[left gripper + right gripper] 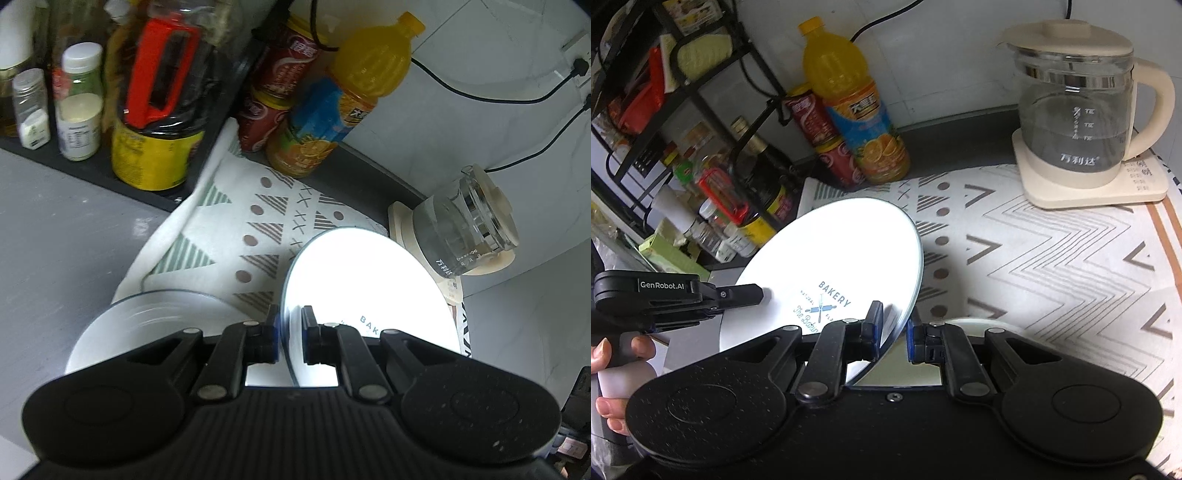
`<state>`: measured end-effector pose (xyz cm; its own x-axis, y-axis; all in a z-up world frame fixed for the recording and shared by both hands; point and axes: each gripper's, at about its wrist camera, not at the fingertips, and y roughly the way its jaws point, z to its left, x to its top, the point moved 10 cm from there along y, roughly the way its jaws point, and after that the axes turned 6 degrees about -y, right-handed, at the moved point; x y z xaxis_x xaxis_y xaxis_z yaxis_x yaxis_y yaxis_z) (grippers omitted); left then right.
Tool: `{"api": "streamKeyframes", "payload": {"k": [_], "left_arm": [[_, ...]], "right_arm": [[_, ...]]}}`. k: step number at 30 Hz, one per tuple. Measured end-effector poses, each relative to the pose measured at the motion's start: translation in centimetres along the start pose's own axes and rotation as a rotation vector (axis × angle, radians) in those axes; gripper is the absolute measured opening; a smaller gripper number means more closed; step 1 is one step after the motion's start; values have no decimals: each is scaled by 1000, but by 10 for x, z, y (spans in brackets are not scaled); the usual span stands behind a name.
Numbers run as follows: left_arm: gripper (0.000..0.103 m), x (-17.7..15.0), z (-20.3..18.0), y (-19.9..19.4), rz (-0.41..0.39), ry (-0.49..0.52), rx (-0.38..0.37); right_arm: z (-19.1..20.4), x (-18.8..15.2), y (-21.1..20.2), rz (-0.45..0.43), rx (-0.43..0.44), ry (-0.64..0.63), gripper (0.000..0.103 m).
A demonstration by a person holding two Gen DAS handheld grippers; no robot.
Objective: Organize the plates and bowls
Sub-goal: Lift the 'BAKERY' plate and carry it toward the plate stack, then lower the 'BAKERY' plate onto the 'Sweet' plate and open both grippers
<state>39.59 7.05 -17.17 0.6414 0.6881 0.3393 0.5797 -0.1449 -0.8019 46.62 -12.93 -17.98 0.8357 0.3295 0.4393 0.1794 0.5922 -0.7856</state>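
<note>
Nearest the lens, both grippers are clamping one white bakery plate point(827, 258) by opposite rim edges: right gripper point(894, 334) at lower centre, left gripper point(290, 334) likewise, jaws closed on it, holding it tilted above the patterned mat point(1052, 240). Farther back, a glass kettle point(1075, 122) is standing upper right.
</note>
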Motion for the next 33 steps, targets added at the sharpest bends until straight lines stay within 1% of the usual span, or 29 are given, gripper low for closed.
{"api": "streamKeyframes", "payload": {"k": [9,17,21,28,33], "left_arm": [[9,-10,23,-22,-6,-3,8],[9,-24,54,-38,-2,-24,15],[9,-28,70,-44,-2,-40,13],[9,-32,90,-49,-6,-65,17],[9,-41,104,-45,8,-74,43]], "right_arm": [[30,-18,-4,15,-6,-23,13],[59,-37,-3,41,-8,-53,13],[69,-47,1,70,-13,-72,14],[83,-61,7,101,-25,-102,14],[88,-72,14,121,-47,-131,15]]}}
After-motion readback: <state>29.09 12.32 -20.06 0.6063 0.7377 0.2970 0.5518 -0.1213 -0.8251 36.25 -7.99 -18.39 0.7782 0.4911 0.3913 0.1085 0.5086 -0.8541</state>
